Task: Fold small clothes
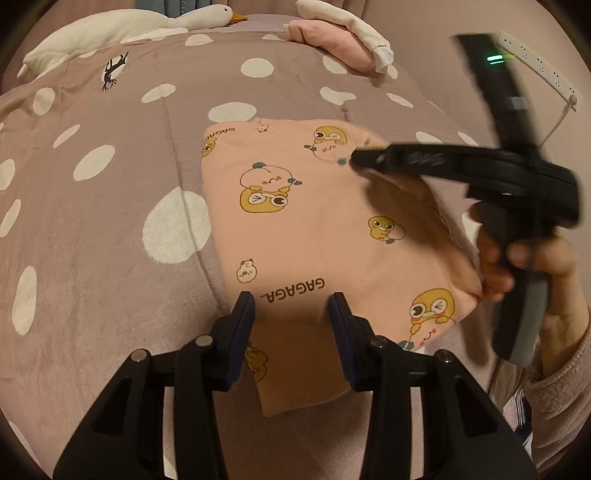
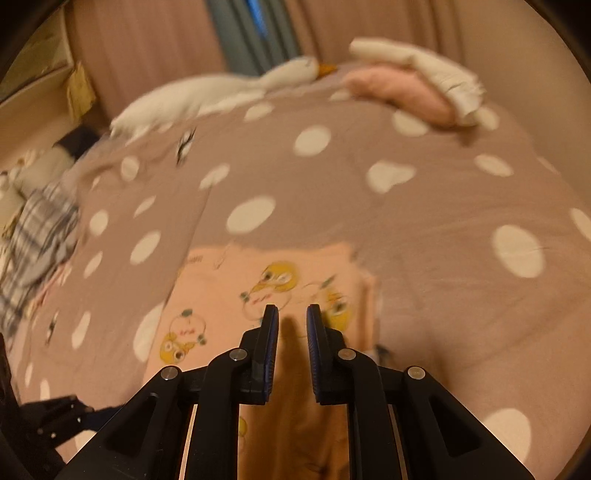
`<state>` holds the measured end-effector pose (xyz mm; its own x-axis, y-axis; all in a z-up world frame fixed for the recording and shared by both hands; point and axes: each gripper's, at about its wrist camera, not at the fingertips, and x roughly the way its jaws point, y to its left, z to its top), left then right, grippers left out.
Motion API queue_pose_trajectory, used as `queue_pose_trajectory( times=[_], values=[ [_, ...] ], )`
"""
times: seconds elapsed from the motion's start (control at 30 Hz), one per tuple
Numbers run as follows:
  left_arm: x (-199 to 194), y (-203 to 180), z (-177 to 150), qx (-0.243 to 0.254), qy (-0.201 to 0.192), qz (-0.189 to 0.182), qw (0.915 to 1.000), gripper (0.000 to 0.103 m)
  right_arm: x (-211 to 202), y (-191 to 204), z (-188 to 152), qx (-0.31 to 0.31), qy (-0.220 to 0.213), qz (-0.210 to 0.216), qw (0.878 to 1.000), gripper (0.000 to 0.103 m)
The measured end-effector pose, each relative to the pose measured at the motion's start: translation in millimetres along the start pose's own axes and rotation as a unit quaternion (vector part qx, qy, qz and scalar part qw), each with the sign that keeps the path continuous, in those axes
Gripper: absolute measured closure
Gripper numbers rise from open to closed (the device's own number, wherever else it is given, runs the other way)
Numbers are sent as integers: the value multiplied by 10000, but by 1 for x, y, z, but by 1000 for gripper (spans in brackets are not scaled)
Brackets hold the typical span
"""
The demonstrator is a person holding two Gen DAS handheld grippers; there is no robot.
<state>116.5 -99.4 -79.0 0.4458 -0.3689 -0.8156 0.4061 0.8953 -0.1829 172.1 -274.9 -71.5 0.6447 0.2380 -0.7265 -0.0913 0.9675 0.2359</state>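
- Mauve bedspread w/ white dots [image 1: 110, 221]; folded peach cartoon-duck cotton garment [image 1: 314, 229] lies flat on it, centre.
- Left gripper [image 1: 291, 306]: jaws apart, empty, over garment's near edge.
- Right gripper [image 2: 291, 314]: jaws slightly apart, empty, above garment.
- Risk: pinching one layer only, so fold slips open.

Peach-pink folded cotton garment [image 1: 321, 236] printed with yellow cartoon ducks and black "GAGAGA" lettering. Mauve-brown bedspread [image 1: 110, 192] scattered with white blobs. White plush goose [image 1: 122, 26], orange beak. Black tongs [image 1: 291, 306], blue pads.
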Motion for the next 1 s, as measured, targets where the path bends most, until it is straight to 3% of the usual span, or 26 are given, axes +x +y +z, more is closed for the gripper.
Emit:
queue_pose_trajectory(
  times=[0.1, 0.27, 0.4, 0.6, 1.0],
  values=[
    [0, -1, -1, 32, -2, 1, 10000, 62, 22, -9, -1, 273, 302, -71, 9991, 89],
    [-2, 0, 0, -27, -17, -23, 10000, 62, 10, -11, -5, 399, 126, -20, 9991, 89],
    [-6, 3, 4, -207, -149, -44, 9997, 62, -18, 5, -16, -64, -270, -81, 9996, 89],
    [-4, 3, 22, -285, -365, -74, 9989, 62, -53, 20, -48, -642, -559, 308, 9959, 89],
    [23, 8, 29, -305, -181, 30, 9994, 60, -43, 18, -99, -700, -124, 317, 9970, 89]
  ],
)
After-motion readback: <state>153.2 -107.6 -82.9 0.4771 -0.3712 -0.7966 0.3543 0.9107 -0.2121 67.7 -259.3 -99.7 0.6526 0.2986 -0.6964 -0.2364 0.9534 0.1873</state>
